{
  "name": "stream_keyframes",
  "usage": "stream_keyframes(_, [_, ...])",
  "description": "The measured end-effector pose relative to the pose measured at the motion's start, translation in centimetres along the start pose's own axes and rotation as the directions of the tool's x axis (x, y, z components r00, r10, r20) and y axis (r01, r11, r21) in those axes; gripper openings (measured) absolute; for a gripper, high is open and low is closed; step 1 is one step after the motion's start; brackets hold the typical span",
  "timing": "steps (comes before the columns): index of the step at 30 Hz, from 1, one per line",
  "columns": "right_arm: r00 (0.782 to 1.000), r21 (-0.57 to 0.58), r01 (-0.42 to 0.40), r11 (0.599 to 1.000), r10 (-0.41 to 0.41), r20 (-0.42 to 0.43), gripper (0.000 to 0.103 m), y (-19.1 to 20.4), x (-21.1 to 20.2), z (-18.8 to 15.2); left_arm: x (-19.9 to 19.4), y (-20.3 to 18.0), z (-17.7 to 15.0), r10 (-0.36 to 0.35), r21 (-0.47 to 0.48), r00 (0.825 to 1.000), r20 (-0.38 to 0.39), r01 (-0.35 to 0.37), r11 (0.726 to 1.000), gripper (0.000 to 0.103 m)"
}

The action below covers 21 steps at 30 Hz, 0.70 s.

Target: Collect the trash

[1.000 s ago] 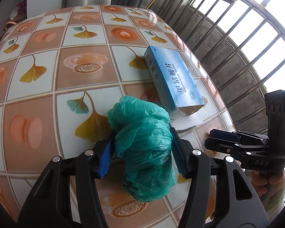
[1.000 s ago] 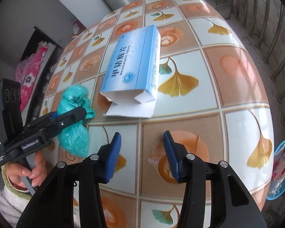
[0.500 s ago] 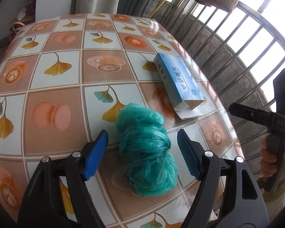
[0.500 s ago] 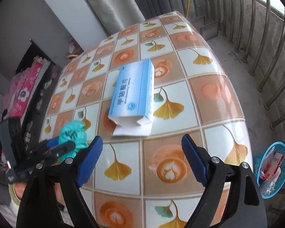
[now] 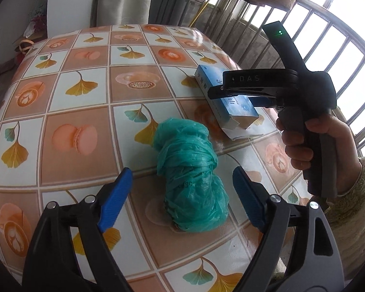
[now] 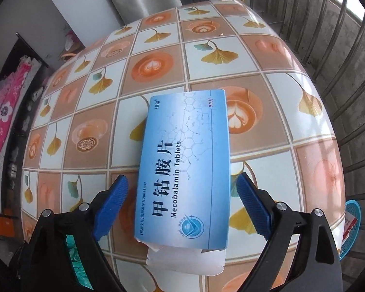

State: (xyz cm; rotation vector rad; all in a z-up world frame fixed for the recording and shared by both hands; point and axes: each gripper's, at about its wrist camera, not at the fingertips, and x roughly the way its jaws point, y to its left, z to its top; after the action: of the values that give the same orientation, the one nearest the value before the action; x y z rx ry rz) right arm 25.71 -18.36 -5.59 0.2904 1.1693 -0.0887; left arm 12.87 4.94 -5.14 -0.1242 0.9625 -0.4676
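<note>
While my left gripper (image 5: 180, 192) is opening, its blue pads stand wide on either side of the green plastic bag (image 5: 191, 182), which lies bunched up on the table (image 5: 80, 112) toward its near edge, touched by neither pad. My right gripper (image 6: 182, 202) is spread around the blue tablet box (image 6: 185, 170) but is starting to close, and both pads are still clear of the cardboard. The box lies flat near the table's right edge, beside the railing, with its torn flap facing me.

The box looks light and empty, so I think a hard squeeze could crush it, and a grip this close to the open flap end might let it tip out. The bag is slick and loosely wadded; if I pinch only its outer folds, I expect it could slide free or unravel. The blue basket (image 6: 351, 226) stands on the floor past the table's right edge, so a drop near that edge may miss it.
</note>
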Motion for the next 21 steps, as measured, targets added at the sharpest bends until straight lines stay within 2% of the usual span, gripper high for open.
stream_keyframes(2, [1.000,0.003,-0.011,1.000,0.011,-0.009,0.074,-0.5,-0.1,-0.5,0.1,-0.1,0.0,0.000,0.010,1.000,-0.001,0.000,1.000,0.080])
stream_keyframes(6, [1.000,-0.020,0.001,1.000,-0.001,-0.005,0.072,-1.1,-1.0,-1.8,0.7,-0.3,0.2,0.015,0.027,1.000,-0.009,-0.014,1.000,0.080])
stream_keyframes(16, [1.000,-0.043,0.000,0.999,0.000,-0.020,0.072,-3.3,-4.2,-8.2,1.5,-0.6,0.3,0.059,0.033,0.998,-0.021,-0.058,0.998,0.080])
stream_keyframes(21, [1.000,-0.022,-0.011,1.000,0.011,-0.012,0.076,-4.1,-5.3,-10.6,2.0,-1.1,0.2,0.124,0.069,0.992,-0.019,-0.122,0.990,0.080])
